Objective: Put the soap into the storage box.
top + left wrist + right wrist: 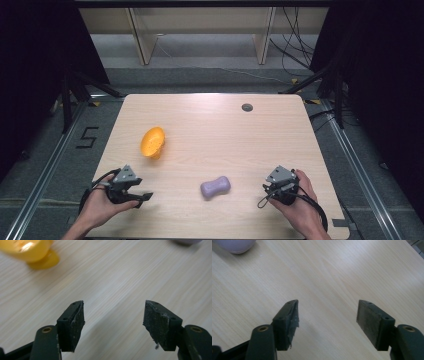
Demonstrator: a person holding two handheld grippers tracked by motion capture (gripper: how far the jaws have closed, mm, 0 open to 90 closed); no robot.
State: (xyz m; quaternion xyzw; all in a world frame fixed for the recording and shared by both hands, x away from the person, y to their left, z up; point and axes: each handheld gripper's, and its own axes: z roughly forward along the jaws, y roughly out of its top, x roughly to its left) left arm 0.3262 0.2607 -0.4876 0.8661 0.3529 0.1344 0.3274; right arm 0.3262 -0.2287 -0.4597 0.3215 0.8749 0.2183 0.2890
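An orange-yellow cup-like object [152, 142] lies tipped on its side on the left half of the wooden table [215, 125]; its edge also shows at the top left of the left gripper view [30, 251]. A purple peanut-shaped object [215, 187] lies near the front middle, and its rim peeks in as the purple object [186, 241] and again as the purple object [235, 245]. My left gripper [141, 197] rests at the front left, open, with bare table between its pads [72, 322]. My right gripper [267, 192] sits at the front right, open and holding nothing, right of the purple object.
A small dark grommet [247, 107] sits in the table's far right area. Beyond the far edge are a wooden frame [200, 30] and loose cables [295, 50]. Floor rails run along both sides of the table.
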